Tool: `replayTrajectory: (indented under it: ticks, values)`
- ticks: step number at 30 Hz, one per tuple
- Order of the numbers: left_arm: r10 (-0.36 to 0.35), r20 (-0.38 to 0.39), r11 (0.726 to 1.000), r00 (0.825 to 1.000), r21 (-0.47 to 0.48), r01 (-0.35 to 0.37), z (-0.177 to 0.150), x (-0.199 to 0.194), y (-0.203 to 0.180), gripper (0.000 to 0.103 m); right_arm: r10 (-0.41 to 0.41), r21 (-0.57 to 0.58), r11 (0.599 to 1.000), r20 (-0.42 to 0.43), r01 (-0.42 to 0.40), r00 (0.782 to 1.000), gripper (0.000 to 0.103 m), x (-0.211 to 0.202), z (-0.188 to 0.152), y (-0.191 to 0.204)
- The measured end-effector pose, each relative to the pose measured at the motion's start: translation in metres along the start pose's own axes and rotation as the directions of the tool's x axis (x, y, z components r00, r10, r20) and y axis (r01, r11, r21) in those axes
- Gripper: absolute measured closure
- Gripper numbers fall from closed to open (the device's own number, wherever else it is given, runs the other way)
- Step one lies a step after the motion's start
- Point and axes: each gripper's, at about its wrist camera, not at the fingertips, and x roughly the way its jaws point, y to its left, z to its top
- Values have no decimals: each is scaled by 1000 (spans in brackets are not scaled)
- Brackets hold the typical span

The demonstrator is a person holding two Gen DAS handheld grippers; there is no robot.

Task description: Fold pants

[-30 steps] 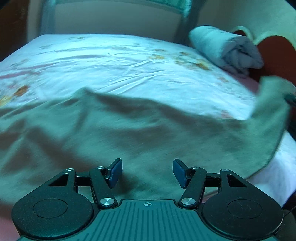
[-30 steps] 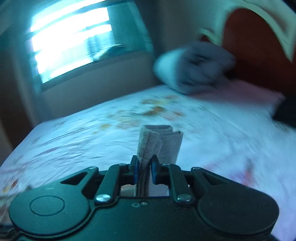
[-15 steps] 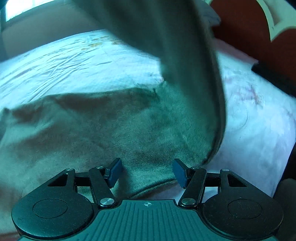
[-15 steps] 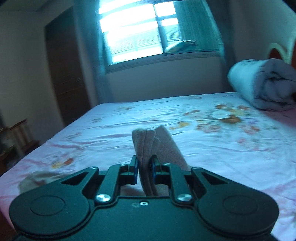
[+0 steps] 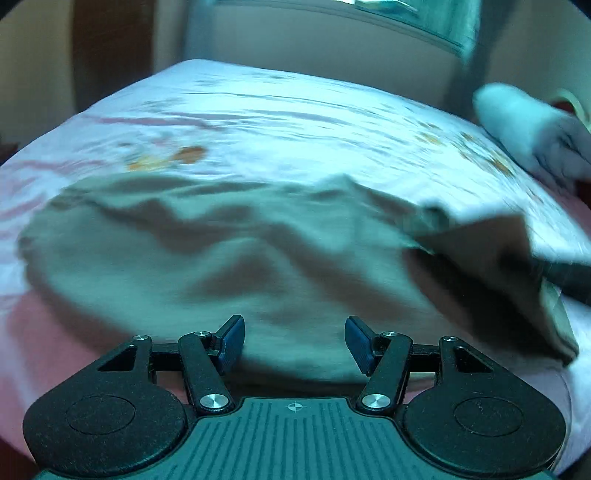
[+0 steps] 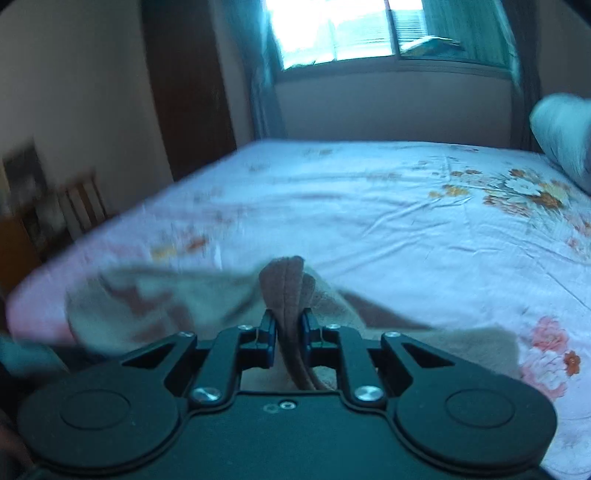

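Observation:
The beige-brown pants (image 5: 221, 251) lie spread and rumpled on the bed's near side. My left gripper (image 5: 294, 345) is open and empty, hovering just above the pants' near edge. My right gripper (image 6: 289, 326) is shut on a bunched end of the pants (image 6: 284, 284), which stands up between the pads. That lifted end shows in the left wrist view (image 5: 491, 258) as a flap folding over from the right. The rest of the pants trails low to the left in the right wrist view (image 6: 155, 295).
The bed has a white floral sheet (image 6: 406, 206). A rolled grey-white blanket (image 5: 532, 129) lies at the head end on the right. A window (image 6: 351, 29) is on the far wall. A dark wooden door (image 6: 192, 92) and chair (image 6: 77, 203) stand left of the bed.
My right gripper has carried the held pants end leftward and lower over the spread fabric. The left wrist view has swung left; the left gripper stays open.

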Motion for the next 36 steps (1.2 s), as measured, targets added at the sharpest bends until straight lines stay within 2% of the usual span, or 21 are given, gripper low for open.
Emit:
replayTrajectory:
  ticks: [2, 3, 4, 5, 6, 7, 9, 11, 12, 14, 16, 17, 18, 22, 25, 28, 30, 33, 34, 35, 36]
  values:
    - [15, 10, 1000, 1000, -21, -15, -1, -4, 14, 43, -20, -64, 998, -55, 17, 998, 97, 18, -16, 22]
    - [10, 13, 999, 1000, -32, -10, 0, -6, 18, 43, -31, -82, 996, -98, 23, 995, 92, 28, -23, 30]
    - [2, 15, 999, 1000, -49, -2, 0, -7, 21, 43, -22, -76, 997, -144, 11, 989, 83, 36, -29, 35]
    - [-3, 17, 998, 1000, -63, 4, 0, -6, 23, 43, 10, -47, 999, -183, -19, 983, 79, 40, -32, 37]
    - [-9, 18, 997, 1000, -76, 10, 4, -4, 25, 43, 30, -19, 999, -196, -35, 980, 68, 39, -34, 38]
    - [-11, 19, 996, 1000, -90, 12, 5, -5, 29, 42, 56, -3, 998, -188, -58, 980, 55, 35, -32, 40]
    - [-12, 23, 995, 1000, -103, 14, 5, 0, 36, 42, 117, 30, 993, -162, -114, 980, 46, 24, -23, 39]
    - [-8, 27, 993, 1000, -114, 11, 4, -1, 40, 42, 201, 93, 977, -121, -190, 972, 46, 13, -12, 35]
    - [-7, 27, 993, 1000, -120, 10, 4, -2, 42, 42, 209, 119, 973, -103, -196, 973, 47, 11, -7, 32]
    - [-3, 29, 991, 1000, -133, 7, 3, -3, 45, 42, 170, 166, 974, -85, -154, 982, 47, 11, -1, 22]
    - [2, 34, 991, 999, -136, 2, 3, -4, 47, 42, 116, 203, 975, -129, -88, 985, 49, 25, 0, 11]
    - [1, 34, 990, 999, -140, 4, 3, -4, 48, 42, 107, 213, 975, -168, -70, 980, 54, 32, -2, 8]
    - [-1, 34, 990, 999, -142, 6, 3, -4, 49, 42, 119, 222, 972, -198, -74, 973, 64, 38, -5, 8]
    - [0, 36, 990, 999, -143, 6, 2, -4, 51, 42, 127, 194, 977, -228, -83, 965, 90, 41, -25, 19]
    - [-2, 38, 990, 999, -143, 8, 2, -3, 53, 42, 141, 199, 975, -212, -98, 967, 97, 40, -26, 21]
    - [3, 40, 988, 999, -153, 3, 2, -3, 55, 42, 138, 152, 982, -161, -114, 977, 98, 24, -19, 30]
    - [9, 42, 987, 999, -162, -2, 1, -3, 57, 42, 159, 156, 978, -148, -136, 976, 98, 20, -20, 36]
    - [9, 36, 985, 999, -171, -2, 1, -2, 59, 42, 165, 159, 978, -210, -133, 964, 97, 35, -33, 41]
    - [6, 36, 985, 999, -175, 0, 1, -2, 60, 42, 160, 153, 980, -236, -126, 958, 95, 41, -38, 42]
    - [4, 38, 984, 999, -179, 3, 1, -2, 62, 42, 160, 150, 980, -227, -128, 961, 92, 40, -39, 42]
    - [6, 37, 984, 999, -181, 1, 2, -2, 63, 42, 168, 151, 979, -215, -137, 962, 79, 36, -34, 42]
